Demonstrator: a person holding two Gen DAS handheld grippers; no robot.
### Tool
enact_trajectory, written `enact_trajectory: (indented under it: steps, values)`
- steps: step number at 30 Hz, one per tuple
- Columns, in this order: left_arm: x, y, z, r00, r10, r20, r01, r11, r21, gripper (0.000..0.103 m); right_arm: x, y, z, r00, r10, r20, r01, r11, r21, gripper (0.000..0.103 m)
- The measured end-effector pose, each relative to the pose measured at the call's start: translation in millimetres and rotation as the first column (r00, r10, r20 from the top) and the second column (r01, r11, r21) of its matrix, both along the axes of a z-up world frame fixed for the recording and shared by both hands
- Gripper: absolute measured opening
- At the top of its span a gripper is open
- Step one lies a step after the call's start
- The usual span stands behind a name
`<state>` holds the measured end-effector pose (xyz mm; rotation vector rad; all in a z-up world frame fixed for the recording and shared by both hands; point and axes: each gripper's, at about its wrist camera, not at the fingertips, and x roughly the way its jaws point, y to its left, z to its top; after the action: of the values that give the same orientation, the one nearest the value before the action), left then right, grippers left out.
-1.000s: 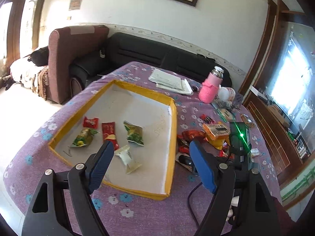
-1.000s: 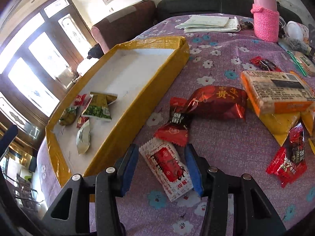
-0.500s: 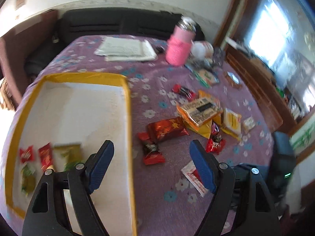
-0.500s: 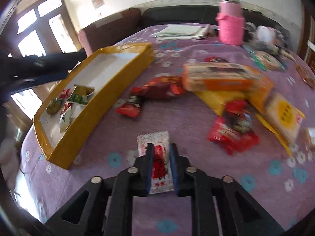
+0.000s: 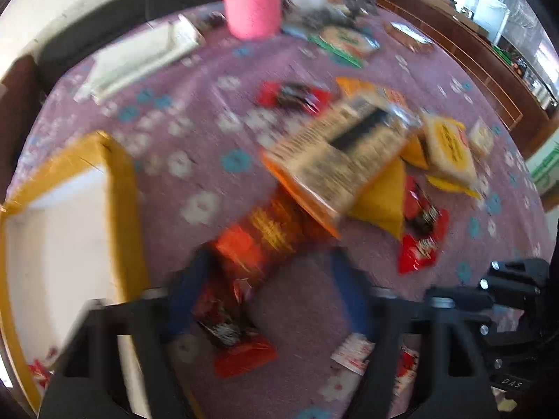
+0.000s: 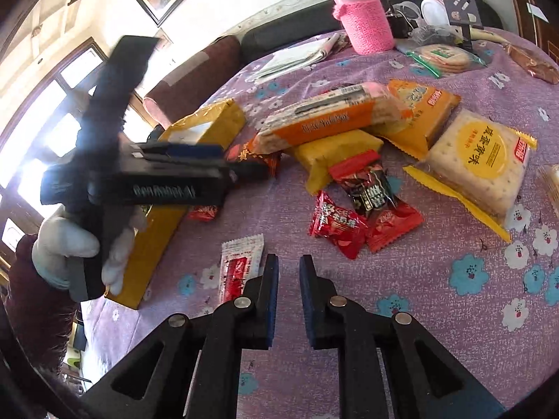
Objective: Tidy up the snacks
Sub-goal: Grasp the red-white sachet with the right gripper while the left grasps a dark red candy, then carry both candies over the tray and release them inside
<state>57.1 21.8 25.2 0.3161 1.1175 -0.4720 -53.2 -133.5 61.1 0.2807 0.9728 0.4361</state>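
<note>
The view is blurred in the left wrist camera. My left gripper (image 5: pixel 269 279) is open, its jaws astride a shiny red snack bag (image 5: pixel 258 234) and a small red-black packet (image 5: pixel 230 335) on the purple cloth. In the right wrist view the left gripper (image 6: pixel 223 160) reaches the same red bag (image 6: pixel 255 157) beside the yellow tray (image 6: pixel 206 125). My right gripper (image 6: pixel 288 265) is nearly shut with a narrow gap and holds nothing; a white-red sachet (image 6: pixel 241 265) lies just left of it.
A long orange cracker pack (image 6: pixel 325 118), yellow biscuit packs (image 6: pixel 478 160) and small red packets (image 6: pixel 360 209) lie scattered ahead. A pink bottle (image 6: pixel 367 21), papers (image 6: pixel 297 56) and round crackers (image 6: pixel 443 56) stand further back. The yellow tray's corner (image 5: pixel 115 181) is at left.
My left gripper has swung right and dropped over the red snack bag. My right gripper has let the white-red sachet go and shifted right of it.
</note>
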Motion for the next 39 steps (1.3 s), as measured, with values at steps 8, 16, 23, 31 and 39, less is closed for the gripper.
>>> enact_trajectory:
  steps: [8,16,23,31,39]
  values:
    - [-27,15,21,0.997,0.057,0.044,-0.055,0.997,-0.055,0.007,-5,11,3,0.999,0.035,0.026,-0.035,0.999,0.022,0.046]
    - [-46,23,45,0.990,0.055,0.129,-0.049,0.998,-0.051,0.010,1,52,0,0.998,0.069,0.006,-0.068,0.990,-0.120,0.046]
    - [-16,10,32,0.989,0.045,0.138,-0.045,0.999,-0.002,0.036,-2,88,-3,0.993,0.094,0.065,-0.067,0.938,-0.341,0.043]
    - [1,-19,15,0.993,-0.036,0.114,0.033,0.999,0.032,0.055,-10,86,-2,0.991,0.109,0.080,-0.076,0.938,-0.339,0.030]
    - [-36,-8,25,0.986,0.009,0.168,-0.012,1.000,0.018,0.022,-17,78,0,0.992,0.109,0.068,-0.084,0.951,-0.298,0.030]
